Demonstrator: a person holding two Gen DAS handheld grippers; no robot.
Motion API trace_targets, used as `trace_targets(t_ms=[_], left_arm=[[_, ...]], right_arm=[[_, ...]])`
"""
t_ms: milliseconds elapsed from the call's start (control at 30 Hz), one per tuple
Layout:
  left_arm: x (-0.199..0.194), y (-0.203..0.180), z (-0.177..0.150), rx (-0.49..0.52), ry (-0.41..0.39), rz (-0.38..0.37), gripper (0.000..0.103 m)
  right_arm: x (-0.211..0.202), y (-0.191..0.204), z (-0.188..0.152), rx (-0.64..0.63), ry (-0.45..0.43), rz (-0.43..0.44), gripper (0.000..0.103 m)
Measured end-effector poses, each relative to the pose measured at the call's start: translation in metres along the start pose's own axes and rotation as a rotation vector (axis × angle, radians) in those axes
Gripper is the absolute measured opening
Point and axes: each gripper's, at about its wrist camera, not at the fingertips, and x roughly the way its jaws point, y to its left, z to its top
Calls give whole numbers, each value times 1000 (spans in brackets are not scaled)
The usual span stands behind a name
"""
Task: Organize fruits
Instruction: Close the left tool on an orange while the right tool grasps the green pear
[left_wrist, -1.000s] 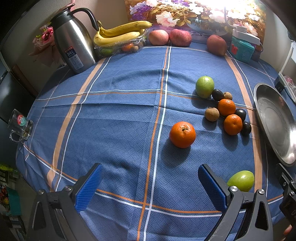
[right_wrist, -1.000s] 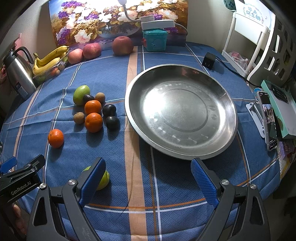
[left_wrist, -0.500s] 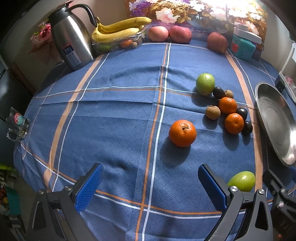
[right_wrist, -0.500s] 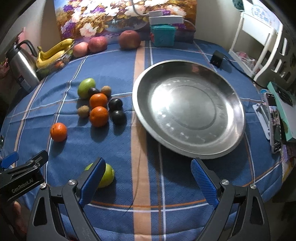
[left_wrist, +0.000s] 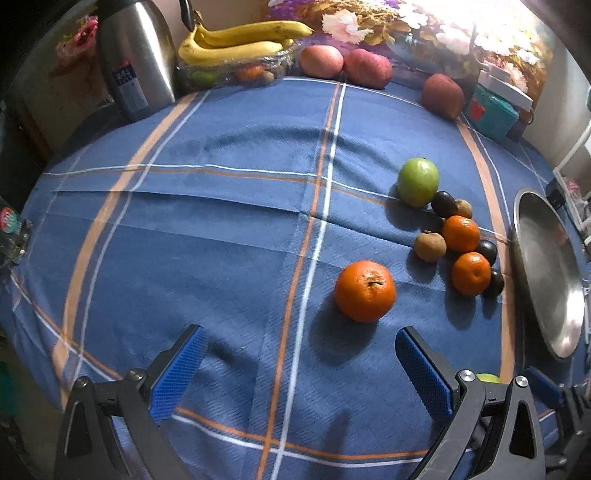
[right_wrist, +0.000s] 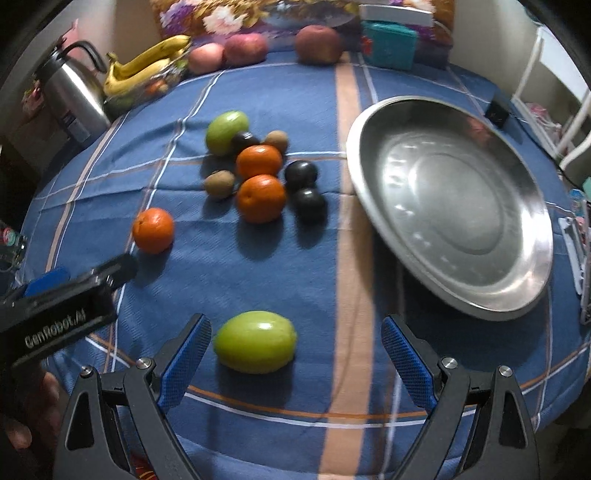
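**Both grippers lowered toward fruit on the blue cloth**

The right gripper (right_wrist: 295, 354) is held low over the tablecloth (left_wrist: 221, 229), pointed forward; the left gripper (left_wrist: 299, 369) is levelled likewise beside it. Since a second ago, both have been brought nearer: the green fruit (right_wrist: 255, 342), formerly half hidden behind the right gripper's left finger, is now framed between its fingers, closer to the left one. The lone orange (left_wrist: 365, 290) looms larger ahead of the left gripper. Both sets of jaws are spread wide and nothing is touched or held. The steel plate (right_wrist: 517, 302) lies bare, to the right of the clustered fruit.
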Motion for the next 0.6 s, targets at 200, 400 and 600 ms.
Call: trace_targets(t_ms=[200,400,600], left_arm=[[8,-8,5,23,24,-64,103],[11,-15,14,41,35,-60,101],[19,-18,26,40,24,-87,82]], right_arm=[[13,15,1,-43,43,-9,94],[27,26,3,-74,78,-24,94],[32,41,3,-88,70,-18,93]])
